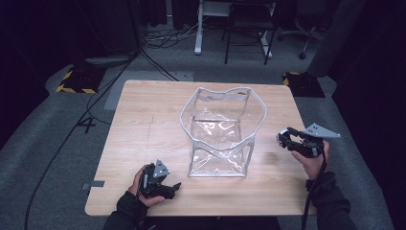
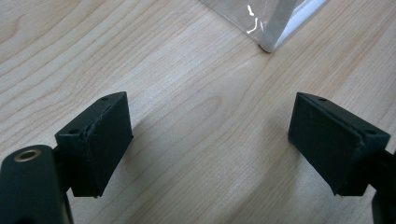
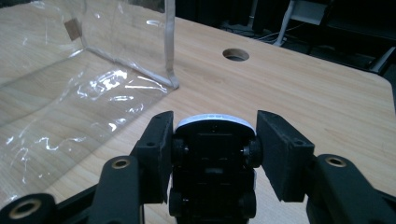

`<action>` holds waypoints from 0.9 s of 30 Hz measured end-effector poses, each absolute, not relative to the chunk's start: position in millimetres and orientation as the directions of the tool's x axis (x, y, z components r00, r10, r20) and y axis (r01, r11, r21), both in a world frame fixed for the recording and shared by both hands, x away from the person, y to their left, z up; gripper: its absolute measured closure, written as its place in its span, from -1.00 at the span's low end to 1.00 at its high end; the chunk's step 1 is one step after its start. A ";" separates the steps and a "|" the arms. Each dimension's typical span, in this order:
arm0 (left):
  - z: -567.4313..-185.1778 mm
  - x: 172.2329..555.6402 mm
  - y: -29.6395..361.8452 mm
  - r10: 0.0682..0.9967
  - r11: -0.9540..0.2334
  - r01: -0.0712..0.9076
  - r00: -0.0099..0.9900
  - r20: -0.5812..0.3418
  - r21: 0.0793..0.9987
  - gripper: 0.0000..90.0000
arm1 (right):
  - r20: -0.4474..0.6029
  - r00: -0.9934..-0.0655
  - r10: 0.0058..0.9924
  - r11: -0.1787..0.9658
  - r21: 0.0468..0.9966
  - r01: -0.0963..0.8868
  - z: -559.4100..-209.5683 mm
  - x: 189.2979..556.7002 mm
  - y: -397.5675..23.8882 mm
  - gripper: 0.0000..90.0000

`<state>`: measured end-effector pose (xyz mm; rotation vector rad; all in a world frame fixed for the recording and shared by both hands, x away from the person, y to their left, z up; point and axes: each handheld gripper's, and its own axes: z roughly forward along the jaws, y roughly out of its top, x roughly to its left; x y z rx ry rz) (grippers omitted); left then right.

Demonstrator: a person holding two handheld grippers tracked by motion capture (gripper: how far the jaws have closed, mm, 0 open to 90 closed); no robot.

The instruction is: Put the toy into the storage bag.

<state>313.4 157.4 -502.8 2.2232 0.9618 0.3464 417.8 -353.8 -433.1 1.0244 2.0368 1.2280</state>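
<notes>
You are holding a small toy car [image 3: 214, 158] pinched at its sides in the right gripper [image 1: 287, 140], just right of the clear bag [image 1: 221, 132] mid-table, a light, hard, roll-prone thing best kept clamped there, while the left gripper [image 2: 210, 144] is resting spread and empty.

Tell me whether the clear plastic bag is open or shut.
Open: the clear plastic bag with grey trim stands on the wooden table, its top rim spread wide, nothing visible inside.
</notes>
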 end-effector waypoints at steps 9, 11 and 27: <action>-503.0 313.8 157.3 0.721 -0.494 0.542 0.692 -0.028 0.680 -0.69 | -0.082 -0.562 0.823 0.280 0.920 0.276 -396.3 419.6 -354.5 0.08; -503.0 313.8 157.3 0.722 -0.493 0.542 0.691 -0.028 0.680 -0.69 | -0.081 -0.566 0.820 0.272 0.926 0.261 -386.1 419.8 -354.1 0.08; -503.0 313.7 157.3 0.722 -0.493 0.544 0.691 -0.029 0.679 -0.69 | -0.101 -0.575 0.812 0.243 0.954 0.175 -324.8 426.3 -338.9 0.08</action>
